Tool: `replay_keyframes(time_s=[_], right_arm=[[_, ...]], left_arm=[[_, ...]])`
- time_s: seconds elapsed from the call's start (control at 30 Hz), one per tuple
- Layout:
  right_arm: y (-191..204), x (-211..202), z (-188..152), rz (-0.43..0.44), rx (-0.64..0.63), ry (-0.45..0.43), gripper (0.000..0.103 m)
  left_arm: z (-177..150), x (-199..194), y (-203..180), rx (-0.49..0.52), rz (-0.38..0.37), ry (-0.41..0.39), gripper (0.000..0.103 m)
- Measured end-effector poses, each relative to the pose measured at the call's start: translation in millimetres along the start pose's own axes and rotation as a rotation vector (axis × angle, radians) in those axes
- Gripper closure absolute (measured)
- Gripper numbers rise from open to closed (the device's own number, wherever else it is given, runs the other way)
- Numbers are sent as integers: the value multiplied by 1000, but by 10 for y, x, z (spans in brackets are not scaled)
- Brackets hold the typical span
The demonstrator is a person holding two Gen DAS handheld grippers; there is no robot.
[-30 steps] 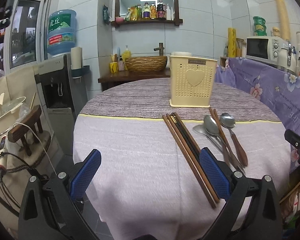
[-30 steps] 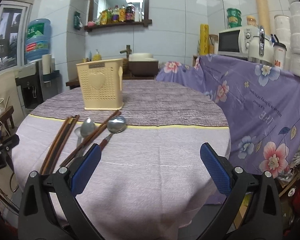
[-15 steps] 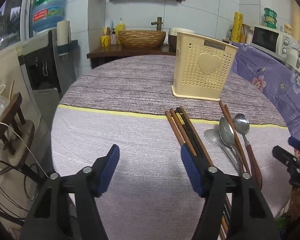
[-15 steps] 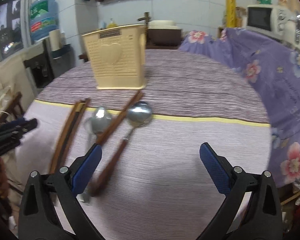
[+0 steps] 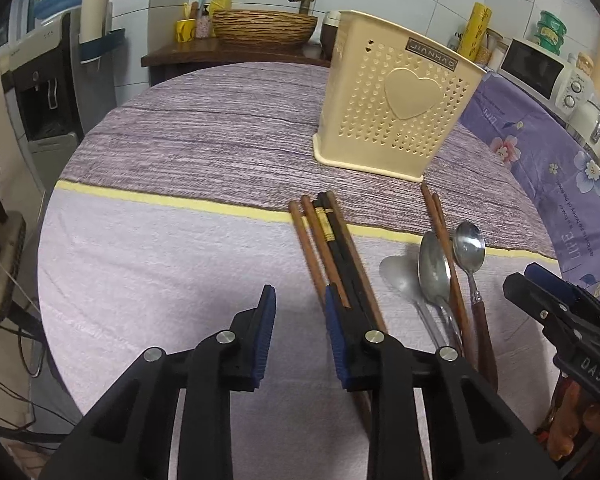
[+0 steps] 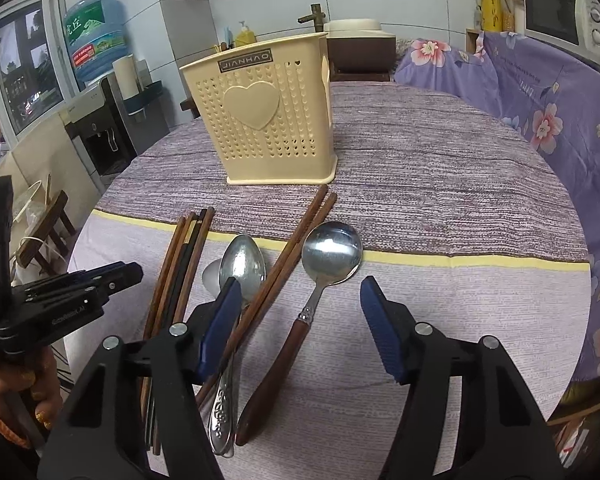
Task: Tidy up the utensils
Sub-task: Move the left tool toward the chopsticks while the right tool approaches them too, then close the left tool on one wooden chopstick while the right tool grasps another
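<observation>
A cream perforated utensil holder (image 5: 396, 116) (image 6: 268, 128) stands upright on the round table. In front of it lie a bundle of dark and brown chopsticks (image 5: 328, 240) (image 6: 180, 264), a brown chopstick pair (image 5: 440, 232) (image 6: 296, 240), metal spoons (image 5: 432, 268) (image 6: 242, 268) and a wooden-handled spoon (image 5: 470, 248) (image 6: 332, 248). My left gripper (image 5: 300, 296) is closing over bare cloth, with the chopstick bundle just outside its right finger. My right gripper (image 6: 300, 284) is closing too. The wooden-handled spoon's neck and the brown pair lie between its pads, untouched.
The table wears a lilac and purple striped cloth (image 5: 160, 248) whose edge drops off at the left. A flowered purple cover (image 6: 540, 112) drapes the counter on the right. A water dispenser (image 5: 48, 92) stands beyond the left edge. A hand (image 6: 32, 392) holds the left gripper's handle.
Both grippers have moved forward over the table and tipped downward. Both pairs of jaws have narrowed, the left far more. The utensils now lie right at the fingertips.
</observation>
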State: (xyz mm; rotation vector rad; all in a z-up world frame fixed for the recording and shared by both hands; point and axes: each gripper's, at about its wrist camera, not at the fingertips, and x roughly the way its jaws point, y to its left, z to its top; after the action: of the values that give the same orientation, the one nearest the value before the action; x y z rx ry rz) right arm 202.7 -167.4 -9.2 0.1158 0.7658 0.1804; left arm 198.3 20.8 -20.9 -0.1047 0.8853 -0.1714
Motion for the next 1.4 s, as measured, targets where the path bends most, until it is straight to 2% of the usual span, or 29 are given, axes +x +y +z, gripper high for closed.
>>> replay_keyframes(time_s=[0.27, 0.37, 0.57, 0.7, 0.77, 0.8, 0.93, 1.03, 1.2, 1.3, 1.4], right_arm=[[-37, -12, 31, -13, -11, -7, 41], [-63, -10, 61, -16, -9, -11, 41], [-112, 18, 125, -25, -13, 4, 41], [-116, 109, 284, -20, -26, 13, 41], [-131, 230, 429, 16, -9, 37, 47], [-146, 294, 490, 23, 2, 51, 54], [-104, 578, 741, 56, 17, 103, 71], [-50, 802, 862, 132, 42, 175, 80], [-78, 1014, 897, 107, 93, 247, 83], [-98, 1104, 882, 128, 119, 287, 84], [-137, 1141, 857, 91, 135, 300, 84]], left_arm=[[54, 193, -99, 15, 34, 54, 77], [48, 224, -124, 34, 71, 51, 78], [84, 243, -16, 45, 94, 68, 78], [169, 306, 29, 34, 91, 91, 78], [226, 361, 13, 40, 98, 93, 78], [255, 386, 8, 40, 99, 96, 78], [330, 458, -37, 60, 93, 106, 78], [342, 468, -52, 70, 90, 113, 78], [353, 462, -12, 74, 74, 115, 80], [352, 460, -19, 78, 75, 115, 80], [347, 457, -28, 79, 72, 118, 80]])
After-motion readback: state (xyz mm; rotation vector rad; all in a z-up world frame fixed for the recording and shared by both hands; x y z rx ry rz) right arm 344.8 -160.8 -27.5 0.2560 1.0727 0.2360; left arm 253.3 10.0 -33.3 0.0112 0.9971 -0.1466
